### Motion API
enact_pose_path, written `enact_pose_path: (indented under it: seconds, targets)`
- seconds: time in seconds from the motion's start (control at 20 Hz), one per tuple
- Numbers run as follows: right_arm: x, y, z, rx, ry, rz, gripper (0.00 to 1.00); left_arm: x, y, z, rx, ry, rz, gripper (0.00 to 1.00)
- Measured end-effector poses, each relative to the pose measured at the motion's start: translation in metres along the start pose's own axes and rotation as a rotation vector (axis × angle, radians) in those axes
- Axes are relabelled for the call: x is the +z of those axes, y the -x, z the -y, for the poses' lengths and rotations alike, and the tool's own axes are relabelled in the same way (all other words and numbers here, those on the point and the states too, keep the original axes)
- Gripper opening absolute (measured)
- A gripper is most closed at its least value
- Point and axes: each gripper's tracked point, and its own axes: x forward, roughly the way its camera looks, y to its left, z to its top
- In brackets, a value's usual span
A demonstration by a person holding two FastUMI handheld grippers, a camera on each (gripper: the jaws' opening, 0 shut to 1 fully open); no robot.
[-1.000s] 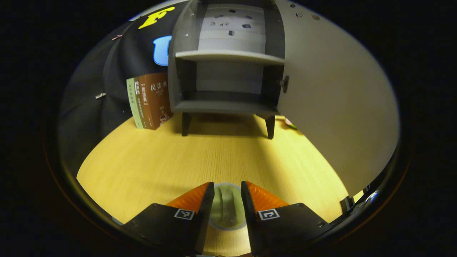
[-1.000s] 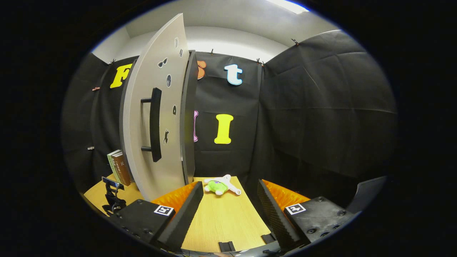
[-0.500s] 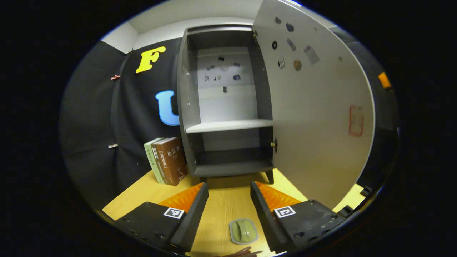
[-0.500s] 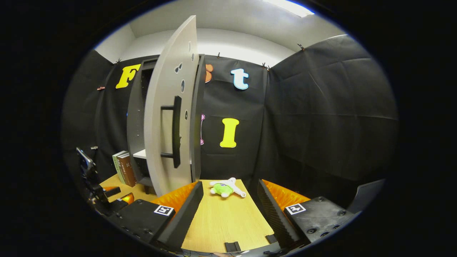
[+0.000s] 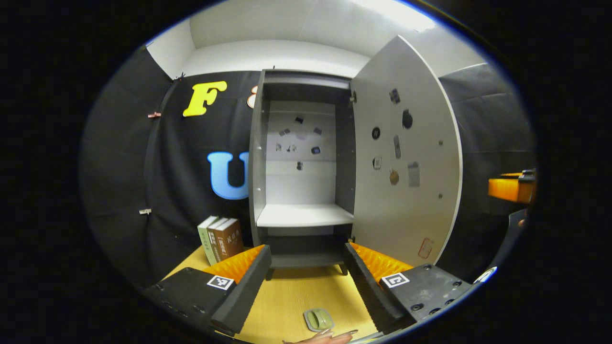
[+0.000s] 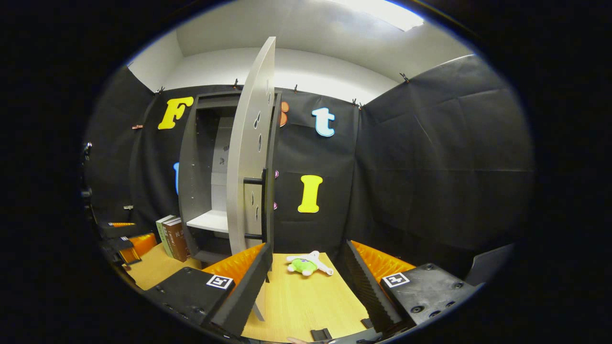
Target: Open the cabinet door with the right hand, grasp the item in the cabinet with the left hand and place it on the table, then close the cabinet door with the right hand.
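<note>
The small pale-green oval item (image 5: 319,319) lies flat on the wooden table (image 5: 291,298), close in front of me. My left gripper (image 5: 306,249) hangs above and behind it, open, with nothing between its fingers. The grey cabinet (image 5: 301,157) stands at the back with its door (image 5: 406,167) swung wide to the right, and its white shelf (image 5: 303,216) is bare. In the right gripper view the door (image 6: 251,157) is nearly edge-on, its dark bar handle (image 6: 264,205) facing me. My right gripper (image 6: 307,246) is open, a short way back from the handle and touching nothing.
Several books (image 5: 221,239) lean left of the cabinet. A green and white plush toy (image 6: 306,263) lies on the table right of the door. A person's fingertips (image 5: 330,337) show at the near table edge. The right gripper (image 5: 511,188) shows beyond the door's edge.
The left gripper let go of the oval item on the table, then rose and drew back. The right gripper also pulled back, so the door now looks more edge-on.
</note>
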Motion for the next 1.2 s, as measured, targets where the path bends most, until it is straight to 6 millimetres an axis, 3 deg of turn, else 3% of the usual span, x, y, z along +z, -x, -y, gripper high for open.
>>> enact_pose_path:
  seconds: [0.2,0.45,0.55,0.7,0.75,1.0,1.05,1.2]
  targets:
    - [-0.002,-0.024,-0.015,0.049,0.025,-0.012,0.97,0.026,0.012,-0.005,-0.039,0.068,-0.024,0.99]
    - [0.002,-0.060,-0.038,0.172,-0.008,0.001,0.97,0.053,0.011,-0.051,0.110,0.022,-0.003,0.96]
    - [0.005,-0.069,-0.042,0.218,-0.026,0.007,0.98,0.054,0.005,-0.053,0.129,0.065,0.000,0.95]
    - [0.002,-0.073,-0.051,0.295,-0.045,-0.004,0.92,0.053,-0.003,-0.062,0.156,0.109,-0.024,0.92]
    - [0.001,-0.074,-0.054,0.317,-0.051,-0.005,0.95,0.054,-0.008,-0.066,0.175,0.109,-0.022,0.93]
    - [0.004,-0.071,-0.079,0.394,-0.052,-0.003,0.95,0.055,-0.028,-0.071,0.193,0.108,-0.007,0.94]
    - [0.004,-0.070,-0.085,0.404,-0.050,-0.006,0.99,0.054,-0.032,-0.074,0.187,0.105,-0.011,0.94]
    - [0.005,-0.066,-0.105,0.413,-0.053,-0.013,0.95,0.057,-0.044,-0.089,0.167,0.065,-0.013,0.94]
